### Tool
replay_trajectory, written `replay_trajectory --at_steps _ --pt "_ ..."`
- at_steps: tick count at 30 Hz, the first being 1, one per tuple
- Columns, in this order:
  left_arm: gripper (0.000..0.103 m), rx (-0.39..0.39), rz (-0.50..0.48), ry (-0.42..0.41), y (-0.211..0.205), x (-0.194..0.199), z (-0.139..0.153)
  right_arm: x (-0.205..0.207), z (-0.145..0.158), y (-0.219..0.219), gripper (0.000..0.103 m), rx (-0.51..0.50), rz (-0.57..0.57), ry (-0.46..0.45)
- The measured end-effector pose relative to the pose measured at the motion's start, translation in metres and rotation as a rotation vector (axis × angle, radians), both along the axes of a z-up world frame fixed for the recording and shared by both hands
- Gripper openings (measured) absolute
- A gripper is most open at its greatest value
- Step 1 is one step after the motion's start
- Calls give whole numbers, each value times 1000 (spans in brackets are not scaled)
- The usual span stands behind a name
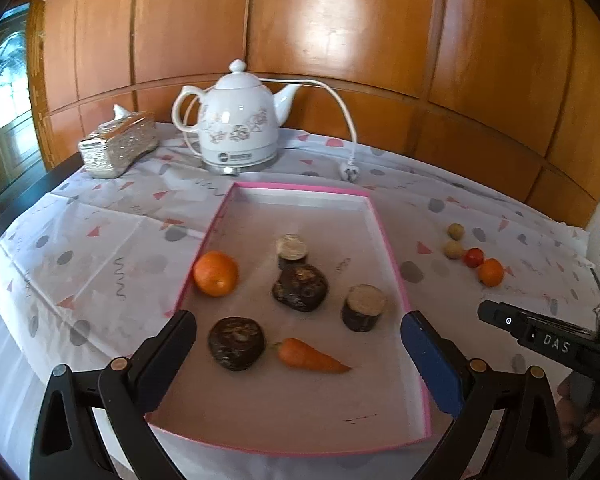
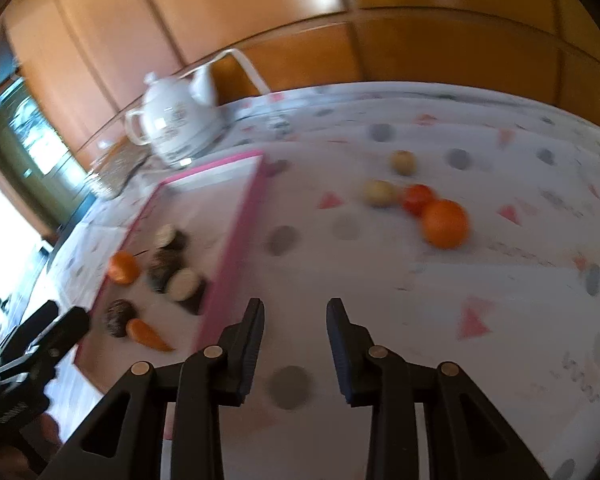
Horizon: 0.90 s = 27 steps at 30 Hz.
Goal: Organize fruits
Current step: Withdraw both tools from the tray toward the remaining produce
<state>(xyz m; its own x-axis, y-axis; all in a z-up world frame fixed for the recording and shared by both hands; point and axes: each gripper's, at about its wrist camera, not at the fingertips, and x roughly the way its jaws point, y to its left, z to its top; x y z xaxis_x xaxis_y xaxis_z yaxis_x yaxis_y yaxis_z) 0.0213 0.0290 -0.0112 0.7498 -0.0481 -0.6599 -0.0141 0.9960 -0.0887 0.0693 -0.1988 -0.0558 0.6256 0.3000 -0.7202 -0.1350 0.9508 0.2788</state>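
Scanning left to right: tissue box [image 1: 118, 145] sits at the far left edge of the table [image 1: 100, 240], white kettle [image 1: 236, 124] just right of it with its plug [image 1: 349, 171] lying loose on the patterned cloth.

Pink-rimmed tray [image 1: 392, 256] sits mid-table. Inside it: orange [image 1: 215, 273] against the left rim, three dark cut chunks plus one dark lump in the middle [image 1: 300, 287], carrot [image 1: 312, 356] near the front beside a dark round piece [image 1: 236, 343].

Left gripper [image 1: 298, 344] hangs over the tray's near end, jaws spread wide, nothing between the pads, touching nothing.

Right of the tray, loose on the cloth and well apart from it: two pale small fruits [image 2: 380, 193], a red tomato [image 2: 418, 199] touching a second orange [image 2: 445, 224]. All four are bunched close together.

Right gripper [image 2: 295, 346] is over bare cloth just right of the tray's pink rim, short of the loose cluster. Jaws stand apart with a modest gap, empty, pads on nothing. Right wrist view is blurred, so fine detail on the fruit is unclear.
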Motion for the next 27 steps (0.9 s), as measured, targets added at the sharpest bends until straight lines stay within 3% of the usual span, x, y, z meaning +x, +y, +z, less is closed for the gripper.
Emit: replay_trajectory --at_steps 11,23,27 --pt "103 -48 -77 3 -19 13 7 2 -12 -64 33 -4 -159 26" --pt "102 -109 -161 62 -48 36 5 17 -13 -76 33 -29 -166 27" --pt "95 -88 -205 76 -63 45 2 27 -9 -80 33 -29 -169 16"
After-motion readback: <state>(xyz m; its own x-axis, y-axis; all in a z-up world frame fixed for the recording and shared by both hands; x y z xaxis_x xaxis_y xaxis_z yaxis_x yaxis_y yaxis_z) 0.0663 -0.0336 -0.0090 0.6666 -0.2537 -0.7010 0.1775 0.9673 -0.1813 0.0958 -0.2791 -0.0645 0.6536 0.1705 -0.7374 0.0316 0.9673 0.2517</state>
